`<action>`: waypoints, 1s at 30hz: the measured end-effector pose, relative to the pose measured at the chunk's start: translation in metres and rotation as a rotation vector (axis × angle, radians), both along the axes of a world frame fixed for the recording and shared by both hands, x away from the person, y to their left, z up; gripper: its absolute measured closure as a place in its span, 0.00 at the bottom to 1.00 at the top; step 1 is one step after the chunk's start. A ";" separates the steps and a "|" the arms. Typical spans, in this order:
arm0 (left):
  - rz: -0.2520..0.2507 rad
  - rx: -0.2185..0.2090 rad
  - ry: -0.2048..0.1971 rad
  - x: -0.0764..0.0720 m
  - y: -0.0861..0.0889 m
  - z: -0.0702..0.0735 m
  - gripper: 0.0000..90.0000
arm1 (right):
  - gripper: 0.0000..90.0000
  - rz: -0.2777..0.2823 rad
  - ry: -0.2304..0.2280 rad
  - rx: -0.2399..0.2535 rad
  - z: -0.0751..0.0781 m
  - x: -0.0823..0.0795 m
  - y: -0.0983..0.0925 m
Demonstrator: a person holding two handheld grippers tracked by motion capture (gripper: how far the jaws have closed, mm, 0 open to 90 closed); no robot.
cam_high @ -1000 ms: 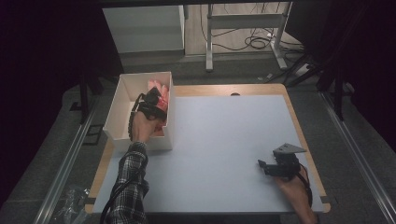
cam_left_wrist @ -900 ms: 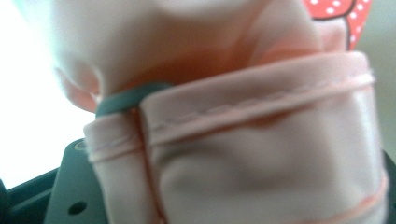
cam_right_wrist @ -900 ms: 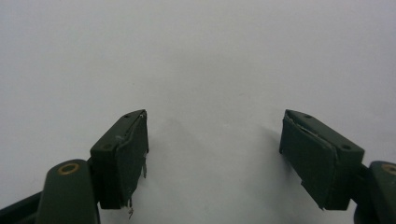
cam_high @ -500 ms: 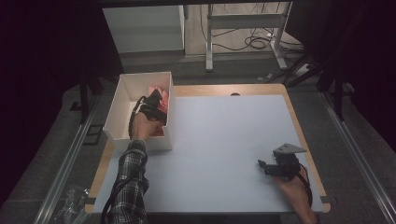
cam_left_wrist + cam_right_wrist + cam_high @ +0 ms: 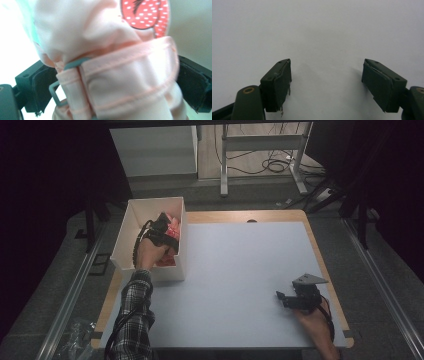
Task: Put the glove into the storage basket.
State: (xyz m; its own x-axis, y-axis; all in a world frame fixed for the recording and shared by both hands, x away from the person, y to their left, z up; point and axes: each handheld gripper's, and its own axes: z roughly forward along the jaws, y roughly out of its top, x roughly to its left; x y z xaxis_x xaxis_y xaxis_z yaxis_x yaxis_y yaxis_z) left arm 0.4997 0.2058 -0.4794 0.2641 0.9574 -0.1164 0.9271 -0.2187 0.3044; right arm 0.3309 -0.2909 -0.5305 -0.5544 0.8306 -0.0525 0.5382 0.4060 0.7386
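A pink garment [image 5: 100, 37] with a red white-dotted patch [image 5: 145, 12] lies bunched in a white box [image 5: 150, 202] at the table's left edge. In the high view the garment [image 5: 174, 224] shows beside my left gripper [image 5: 166, 229], which reaches down into the box. In the left gripper view my left gripper [image 5: 115, 82] has its jaws wide apart, with a folded band of the cloth between them. My right gripper [image 5: 281, 297] rests low at the table's near right. Its jaws [image 5: 327, 72] stand open over bare white surface, holding nothing.
A white mat [image 5: 240, 260] covers the wooden table [image 5: 280, 215]. The box takes up the left edge. Beyond the table stand a white cabinet [image 5: 155, 150] and a metal frame [image 5: 260, 145] with cables on the floor.
My left gripper has shifted slightly inside the box, toward the near side. The right gripper has stayed put.
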 end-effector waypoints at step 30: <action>-0.066 0.021 -0.333 -0.054 0.006 0.034 0.02 | 0.26 -0.001 -0.002 -0.002 0.000 0.000 0.000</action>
State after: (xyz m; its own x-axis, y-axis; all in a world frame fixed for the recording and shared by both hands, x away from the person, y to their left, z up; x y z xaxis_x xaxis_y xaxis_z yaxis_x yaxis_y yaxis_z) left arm 0.4461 0.2121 -0.4450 0.3456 0.9384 0.0057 0.7613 -0.2839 0.5829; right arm 0.3307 -0.2907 -0.5306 -0.5537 0.8309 -0.0555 0.5371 0.4072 0.7387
